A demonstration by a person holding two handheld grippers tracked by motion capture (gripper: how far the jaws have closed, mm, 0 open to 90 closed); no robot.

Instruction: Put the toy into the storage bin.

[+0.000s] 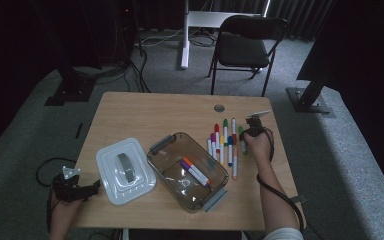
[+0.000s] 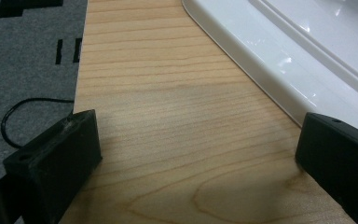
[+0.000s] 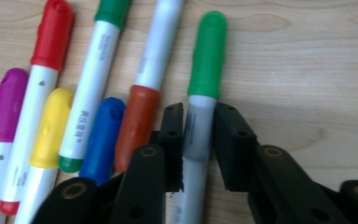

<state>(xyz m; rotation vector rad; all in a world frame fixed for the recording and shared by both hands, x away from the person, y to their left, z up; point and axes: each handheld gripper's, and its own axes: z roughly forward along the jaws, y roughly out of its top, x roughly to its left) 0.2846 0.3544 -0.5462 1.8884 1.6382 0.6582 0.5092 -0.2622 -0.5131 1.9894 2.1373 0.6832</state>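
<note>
A row of several coloured markers (image 1: 224, 141) lies on the wooden table (image 1: 145, 115), right of a clear brown tub (image 1: 156, 159). In the right gripper view my right gripper (image 3: 199, 135) is shut on the white barrel of the green-capped marker (image 3: 207, 60), the rightmost of the row, which still rests on the wood. From above, that right gripper (image 1: 246, 136) points down onto the green-capped marker (image 1: 241, 134). Two markers (image 1: 195, 171) lie inside the tub. My left gripper (image 1: 92, 189) hovers open at the table's left edge, with bare wood between its jaws (image 2: 198, 140).
A white lid (image 1: 111, 176) with a grey handle (image 1: 125, 166) lies left of the tub, its rim (image 2: 279, 70) close to my left gripper's far jaw. Red, green, yellow, blue and purple markers (image 3: 51, 93) crowd the left of my right gripper. A folding chair (image 1: 245, 45) stands beyond the table.
</note>
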